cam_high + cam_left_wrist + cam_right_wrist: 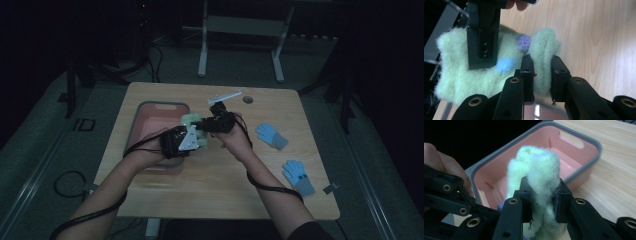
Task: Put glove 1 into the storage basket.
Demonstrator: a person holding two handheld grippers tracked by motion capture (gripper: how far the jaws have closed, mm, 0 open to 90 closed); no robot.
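Fuzzy pale green wool fills the middle of the scene: a green glove (486, 67) with a purple dot and a blue dot on it, held up between two handheld grippers over a wooden table (210, 185). From the high view, the left gripper (192, 135) and the right gripper (212, 122) meet just above the right rim of a pink bin (150, 125) with a grey edge, the glove bunched between them.

Seen from the left gripper view, that tool's two black jaws are pressed against either side of a folded ridge of the glove, pinching it. The other gripper's black jaw comes down from the top and lies across the glove's left part.

Seen from the right gripper view, the right gripper (542, 200) has its jaws squeezed onto a thick tuft of the same green glove, which bulges up above them. The pink bin (584, 162) lies just behind, open side up.

Two blue gloves (271, 135) lie flat on the table to the right, well apart from the grippers.
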